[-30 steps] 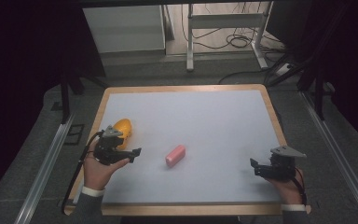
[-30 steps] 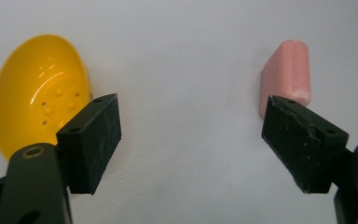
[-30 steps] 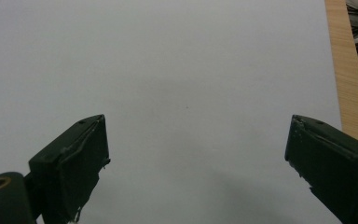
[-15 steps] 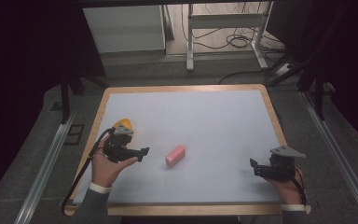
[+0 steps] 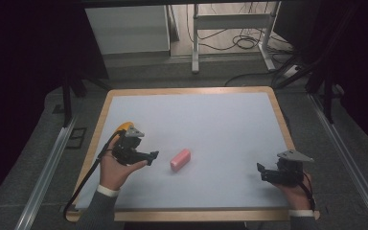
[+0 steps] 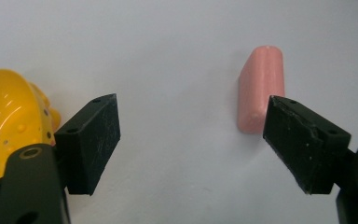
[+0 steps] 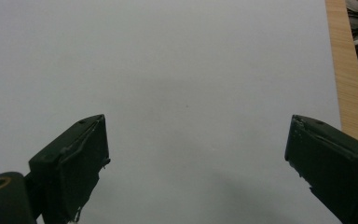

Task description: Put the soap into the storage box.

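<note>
Left gripper (image 5: 146,156), jaws spread, points level at the pink block (image 5: 180,159); right gripper (image 5: 264,173) likewise gapes.

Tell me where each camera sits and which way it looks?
High view: above the person's side, looking forward and down at the table; both hands, left gripper, right gripper.
Left gripper view: between its open jaws at the pink block, yellow toy.
Right gripper view: open jaws, bare mat.
Shared: block, high and left views.
</note>
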